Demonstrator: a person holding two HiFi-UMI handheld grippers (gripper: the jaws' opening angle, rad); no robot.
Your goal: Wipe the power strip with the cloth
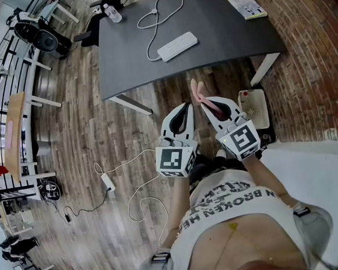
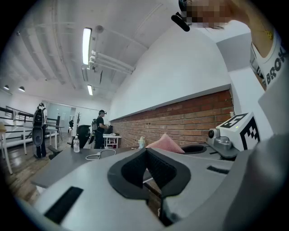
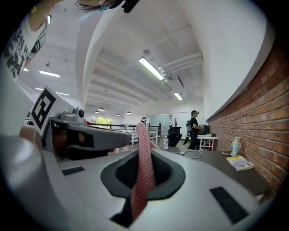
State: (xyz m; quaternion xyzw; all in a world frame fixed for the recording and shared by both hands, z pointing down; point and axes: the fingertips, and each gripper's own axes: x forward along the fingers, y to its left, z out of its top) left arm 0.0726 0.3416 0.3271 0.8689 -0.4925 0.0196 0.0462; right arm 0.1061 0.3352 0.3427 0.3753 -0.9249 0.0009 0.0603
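A white power strip (image 1: 178, 46) with a looped white cord lies on the dark grey table (image 1: 208, 35) ahead of me. My right gripper (image 1: 204, 103) is shut on a pink cloth (image 1: 198, 94), held near my body over the wooden floor, short of the table's near edge. The cloth (image 3: 143, 167) stands up between the closed jaws in the right gripper view. My left gripper (image 1: 185, 108) hangs beside it, shut and empty. The strip's cord (image 2: 100, 154) and the cloth (image 2: 165, 143) show past the left gripper (image 2: 146, 151).
On the table are a yellow-green booklet (image 1: 245, 5) at the far right and a water bottle (image 1: 112, 13) at the far left. A white basket (image 1: 253, 107) stands by the brick wall. A charger and cable (image 1: 107, 182) lie on the floor. A person (image 3: 194, 130) stands far off.
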